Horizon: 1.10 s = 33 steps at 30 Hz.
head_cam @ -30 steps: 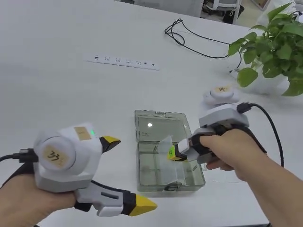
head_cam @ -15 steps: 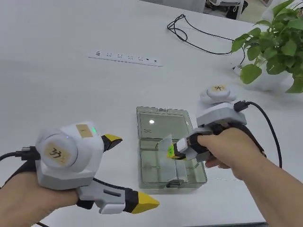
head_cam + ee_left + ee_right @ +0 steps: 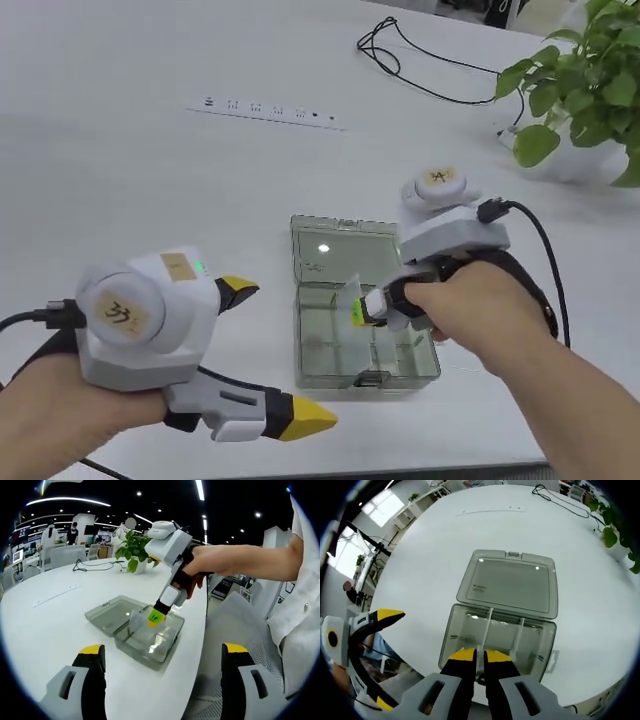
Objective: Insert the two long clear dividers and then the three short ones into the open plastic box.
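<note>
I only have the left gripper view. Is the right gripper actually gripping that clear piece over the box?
Observer: Yes. In the right gripper view, the right gripper has its jaws shut on the thin edge of a clear divider that reaches down into the box tray.
Operator: Anything else standing in the tray?
Observer: A second divider stands beside the held one and parallel to it.
Operator: Where is my left gripper relative to the box?
Observer: In the head view, the left gripper is off to the tray's left with its jaws open, not over the tray.
</note>
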### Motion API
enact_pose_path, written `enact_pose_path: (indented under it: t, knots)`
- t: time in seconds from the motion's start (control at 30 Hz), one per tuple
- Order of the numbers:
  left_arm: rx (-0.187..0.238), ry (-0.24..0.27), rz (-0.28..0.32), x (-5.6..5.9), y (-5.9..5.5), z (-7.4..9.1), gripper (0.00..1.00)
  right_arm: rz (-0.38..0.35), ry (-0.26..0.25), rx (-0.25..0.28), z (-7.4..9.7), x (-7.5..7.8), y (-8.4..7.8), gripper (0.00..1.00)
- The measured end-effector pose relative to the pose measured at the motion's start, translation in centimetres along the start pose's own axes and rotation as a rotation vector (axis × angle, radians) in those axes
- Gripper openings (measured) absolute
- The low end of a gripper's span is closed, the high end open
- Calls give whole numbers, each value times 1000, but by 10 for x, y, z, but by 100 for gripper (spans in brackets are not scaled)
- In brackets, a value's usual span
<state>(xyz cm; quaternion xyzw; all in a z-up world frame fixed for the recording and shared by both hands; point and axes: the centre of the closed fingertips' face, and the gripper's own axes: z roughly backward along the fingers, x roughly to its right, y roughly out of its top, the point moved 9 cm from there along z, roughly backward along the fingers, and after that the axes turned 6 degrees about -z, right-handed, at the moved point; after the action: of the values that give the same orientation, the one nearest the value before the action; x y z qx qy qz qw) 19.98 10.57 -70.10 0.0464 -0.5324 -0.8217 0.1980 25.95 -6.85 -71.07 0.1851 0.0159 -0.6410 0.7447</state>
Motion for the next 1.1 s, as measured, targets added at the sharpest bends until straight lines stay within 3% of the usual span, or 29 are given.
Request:
enact_pose_path:
  t: [0.2, 0.47, 1.1]
  knots:
    - [-3, 1, 4, 0, -1, 0, 98, 85, -38, -3, -3, -7, 0, 7]
    - [-7, 5, 4, -2, -1, 0, 99, 140, -46, -10, -9, -10, -1, 7]
    - [-21, 12, 1, -3, 0, -1, 99, 114, 33, 3, -26, -1, -6, 8]
